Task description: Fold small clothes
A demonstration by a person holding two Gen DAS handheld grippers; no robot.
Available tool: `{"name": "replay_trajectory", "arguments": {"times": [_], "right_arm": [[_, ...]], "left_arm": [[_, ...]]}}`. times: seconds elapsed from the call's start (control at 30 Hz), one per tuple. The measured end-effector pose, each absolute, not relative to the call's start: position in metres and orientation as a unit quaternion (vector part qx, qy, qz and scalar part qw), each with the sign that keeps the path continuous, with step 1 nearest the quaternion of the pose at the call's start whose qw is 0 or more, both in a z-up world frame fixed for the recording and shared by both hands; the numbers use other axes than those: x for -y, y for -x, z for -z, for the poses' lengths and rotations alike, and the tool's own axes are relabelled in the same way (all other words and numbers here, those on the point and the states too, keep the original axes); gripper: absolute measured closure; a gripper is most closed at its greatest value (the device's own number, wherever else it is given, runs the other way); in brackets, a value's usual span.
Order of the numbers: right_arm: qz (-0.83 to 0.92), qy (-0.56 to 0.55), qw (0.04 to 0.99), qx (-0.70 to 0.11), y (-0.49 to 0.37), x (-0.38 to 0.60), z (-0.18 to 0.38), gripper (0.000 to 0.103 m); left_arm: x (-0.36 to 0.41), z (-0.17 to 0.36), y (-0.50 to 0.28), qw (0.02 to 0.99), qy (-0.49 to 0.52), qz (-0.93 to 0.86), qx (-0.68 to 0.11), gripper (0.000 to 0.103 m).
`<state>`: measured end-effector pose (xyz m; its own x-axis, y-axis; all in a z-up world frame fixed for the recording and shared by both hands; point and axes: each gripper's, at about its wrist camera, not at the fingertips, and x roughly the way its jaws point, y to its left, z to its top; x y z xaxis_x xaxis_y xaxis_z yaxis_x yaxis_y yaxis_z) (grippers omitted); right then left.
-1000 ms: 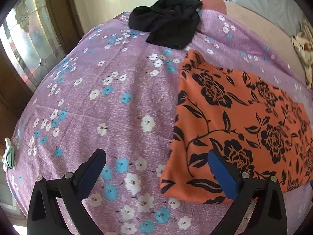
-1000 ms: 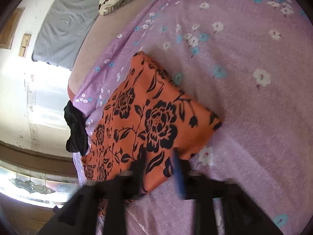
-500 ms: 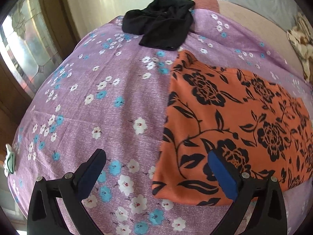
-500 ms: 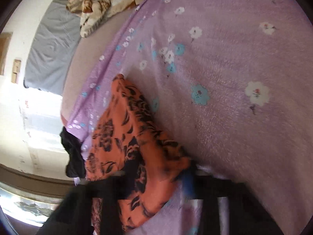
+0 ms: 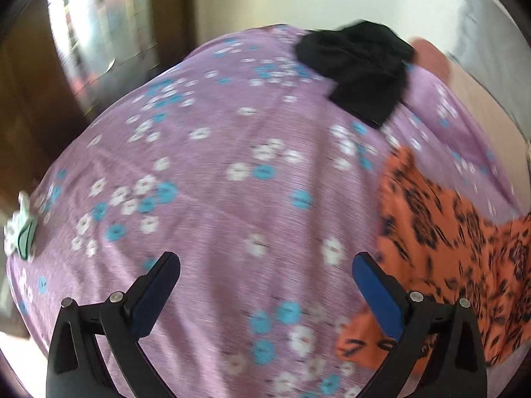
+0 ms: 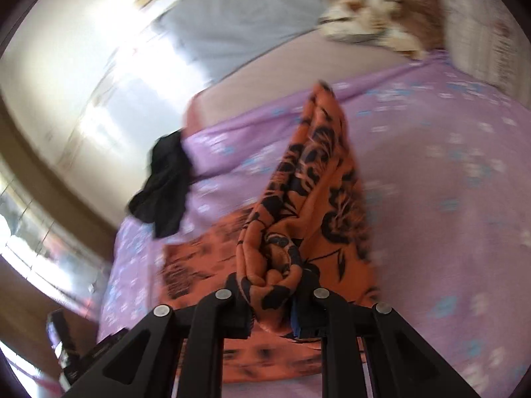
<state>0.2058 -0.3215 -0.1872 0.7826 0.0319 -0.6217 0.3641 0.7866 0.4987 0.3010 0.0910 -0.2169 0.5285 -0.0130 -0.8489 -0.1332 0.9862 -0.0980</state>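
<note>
An orange cloth with a black flower print [image 6: 318, 199] lies on the purple floral bedsheet [image 6: 448, 199]. My right gripper [image 6: 270, 285] is shut on one bunched edge of it and holds that edge raised, so the cloth rises in a fold from the bed. In the left wrist view the same cloth [image 5: 448, 248] is at the right, beside the right fingertip. My left gripper [image 5: 265, 268] is open and empty above the bedsheet [image 5: 215, 182]. A black garment [image 5: 361, 69] lies crumpled at the bed's far edge; it also shows in the right wrist view [image 6: 166, 185].
A patterned brown and cream blanket [image 6: 375, 16] and a grey sheet [image 6: 239, 23] lie at the far end of the bed. A window [image 5: 93, 26] and a wooden frame stand to the left. A small pale green object [image 5: 20, 232] rests at the bed's left edge.
My right gripper has closed on the orange cloth's edge and lifted it off the bed. My left gripper has swung left, so the cloth now sits at its right side.
</note>
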Motion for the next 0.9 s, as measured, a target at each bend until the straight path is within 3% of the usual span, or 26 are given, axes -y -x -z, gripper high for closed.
{"name": "replay_trajectory", "arguments": {"times": [0.2,0.43,0.53,0.57,0.6,0.77,0.83,0.87,0.9], "right_arm": [[-0.017,-0.325,0.879,-0.348,-0.252,0.221,0.196,0.086],[-0.095,-0.393,0.788,-0.465,-0.281,0.162,0.296,0.078],[-0.132,-0.452,0.761,-0.447,-0.275,0.186,0.297,0.062],[-0.149,-0.467,0.753,-0.44,-0.272,0.196,0.292,0.04],[-0.155,-0.468,0.757,-0.429,-0.267,0.205,0.283,0.029],[-0.14,-0.412,0.812,-0.39,-0.233,0.248,0.244,0.031],[-0.095,-0.375,0.834,-0.394,-0.225,0.264,0.24,0.046],[-0.078,-0.358,0.842,-0.396,-0.219,0.276,0.24,0.067],[-0.059,-0.349,0.845,-0.401,-0.215,0.288,0.243,0.072]], "left_arm": [[-0.142,0.214,-0.307,0.865,0.136,-0.073,-0.478,0.0],[-0.151,0.208,-0.308,0.869,0.132,-0.076,-0.471,0.0],[-0.143,0.205,-0.31,0.874,0.127,-0.061,-0.465,0.0],[-0.139,0.203,-0.31,0.877,0.125,-0.052,-0.462,0.0],[-0.133,0.201,-0.309,0.879,0.121,-0.044,-0.459,0.0],[-0.097,0.19,-0.302,0.896,0.097,0.002,-0.434,0.0],[-0.076,0.186,-0.297,0.902,0.08,0.028,-0.423,0.0],[-0.064,0.185,-0.294,0.905,0.067,0.041,-0.417,0.0],[-0.052,0.185,-0.291,0.907,0.053,0.052,-0.414,0.0]]}}
